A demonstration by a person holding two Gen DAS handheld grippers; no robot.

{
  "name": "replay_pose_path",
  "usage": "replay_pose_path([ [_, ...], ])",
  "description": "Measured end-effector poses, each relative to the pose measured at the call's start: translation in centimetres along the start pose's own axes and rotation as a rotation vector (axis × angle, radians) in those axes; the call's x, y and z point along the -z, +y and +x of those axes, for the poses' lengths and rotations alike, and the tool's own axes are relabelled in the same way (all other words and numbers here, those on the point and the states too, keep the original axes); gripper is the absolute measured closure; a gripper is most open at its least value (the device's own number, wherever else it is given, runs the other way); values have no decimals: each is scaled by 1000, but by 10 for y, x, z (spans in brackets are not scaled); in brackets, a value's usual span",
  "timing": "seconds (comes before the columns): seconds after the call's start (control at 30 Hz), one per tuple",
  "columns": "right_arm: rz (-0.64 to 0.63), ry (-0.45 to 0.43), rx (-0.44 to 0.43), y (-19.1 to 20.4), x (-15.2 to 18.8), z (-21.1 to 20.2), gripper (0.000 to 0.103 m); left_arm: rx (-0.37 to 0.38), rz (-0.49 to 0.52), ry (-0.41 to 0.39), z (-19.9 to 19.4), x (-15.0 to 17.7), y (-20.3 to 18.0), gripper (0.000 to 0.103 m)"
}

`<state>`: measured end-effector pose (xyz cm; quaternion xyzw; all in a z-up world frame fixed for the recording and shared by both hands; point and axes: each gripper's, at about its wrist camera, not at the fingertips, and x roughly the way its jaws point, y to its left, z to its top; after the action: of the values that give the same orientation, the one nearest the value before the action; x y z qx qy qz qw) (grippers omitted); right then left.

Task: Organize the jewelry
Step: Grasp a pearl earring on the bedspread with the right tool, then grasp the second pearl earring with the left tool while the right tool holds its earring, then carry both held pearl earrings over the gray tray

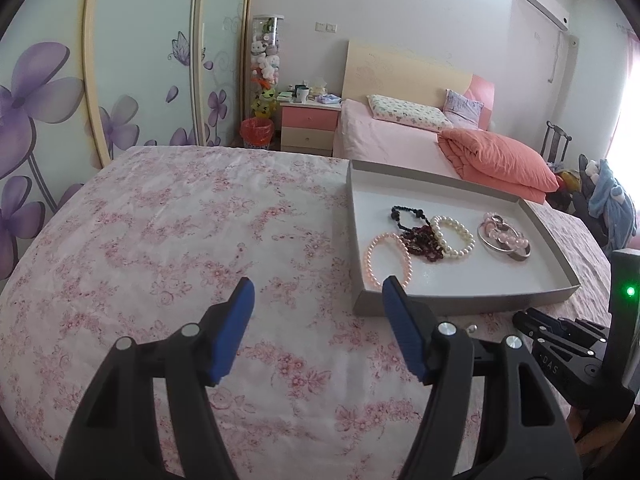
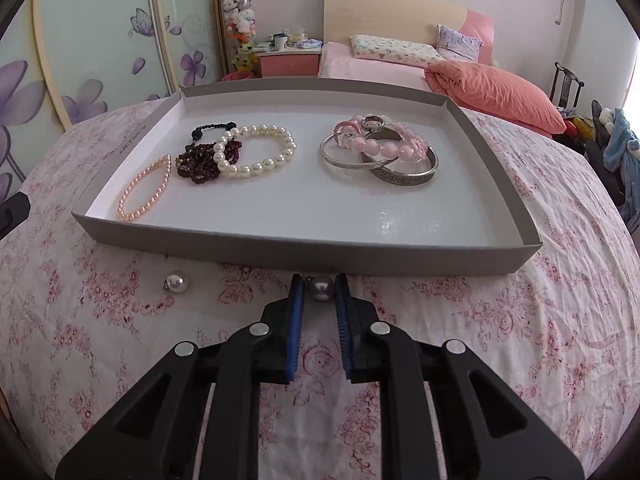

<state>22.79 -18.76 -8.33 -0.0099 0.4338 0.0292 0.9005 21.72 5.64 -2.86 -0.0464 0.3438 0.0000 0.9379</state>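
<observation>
1. The grey pearl earring (image 2: 322, 287) sits on the pink floral tablecloth (image 2: 500, 320), just in front of the near wall of the shallow grey cardboard tray (image 2: 304, 250). The right tool (image 2: 320, 290) has its blue pads (image 2: 297, 300) pinched on it from both sides, so it's clamped on that pearl.
2. A second white pearl earring (image 2: 177, 281) lies loose on the cloth off to the left, also near the tray's front wall and apart from the first one.
3. Inside the tray, left group: a pale pink pearl bracelet (image 2: 144, 188), a dark red beaded strand (image 2: 206, 160) with a black beaded bit (image 2: 212, 130) behind it, and a cream pearl bracelet (image 2: 256, 150) overlapping the red one.
4. Right group – a chunky pink bead bracelet (image 2: 384, 146) piled on two silver bangles (image 2: 400, 174), with a silver ring (image 2: 374, 123) perched on top.
5. The left tool (image 1: 318, 286) hangs over the cloth with its jaws standing wide and nothing between them – its right finger overlaps the tray's near-left corner in the left wrist view.
6. Behind the tabletop there's a bed with pink sheets (image 2: 372, 66), an orange folded quilt (image 2: 496, 90) and a pink nightstand (image 2: 290, 60).
</observation>
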Motion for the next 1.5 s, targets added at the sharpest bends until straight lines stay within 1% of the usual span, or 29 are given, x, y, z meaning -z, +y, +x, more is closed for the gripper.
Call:
replay_pose_path([
  [0.07, 3, -3, 17, -8, 4, -3, 86, 11, 13, 6, -1, 2, -6, 38],
  [0.17, 39, -11, 55, -34, 12, -9, 86, 39, 43, 27, -1, 6, -20, 34],
  [0.3, 93, -13, 91, -65, 18, -14, 86, 80, 100, 58, 4, 15, -45, 34],
  [0.4, 102, -12, 76, -73, 22, -16, 86, 95, 155, 75, 7, 23, -66, 33],
  [0.5, 87, -12, 59, -71, 23, -16, 86, 102, 201, 104, 14, 31, -88, 33],
  [0.7, 88, -12, 27, -72, 25, -17, 86, 76, 251, 142, 35, 37, -118, 34],
  [0.77, 96, -12, 17, -74, 26, -17, 86, 63, 263, 151, 42, 38, -126, 35],
  [0.87, 98, -12, 12, -75, 26, -17, 86, 46, 267, 167, 51, 39, -134, 45],
  [0.93, 99, -12, 8, -75, 27, -18, 86, 39, 263, 180, 57, 39, -136, 53],
  [1.03, 98, -12, 4, -77, 26, -17, 86, 34, 256, 196, 63, 39, -139, 61],
  [1.1, 95, -12, 4, -76, 26, -17, 86, 34, 251, 193, 64, 39, -139, 64],
  [1.17, 92, -11, 5, -76, 26, -17, 86, 37, 247, 193, 64, 38, -139, 73],
  [1.2, 89, -11, 5, -75, 26, -17, 86, 44, 244, 194, 65, 38, -139, 82],
  [1.23, 83, -12, 7, -74, 26, -17, 86, 48, 243, 195, 65, 38, -139, 87],
  [1.37, 43, -12, -3, -64, 25, -17, 86, 41, 237, 195, 62, 38, -134, 87],
  [1.5, 17, -11, -34, -53, 22, -14, 86, 28, 227, 197, 54, 42, -118, 87],
])
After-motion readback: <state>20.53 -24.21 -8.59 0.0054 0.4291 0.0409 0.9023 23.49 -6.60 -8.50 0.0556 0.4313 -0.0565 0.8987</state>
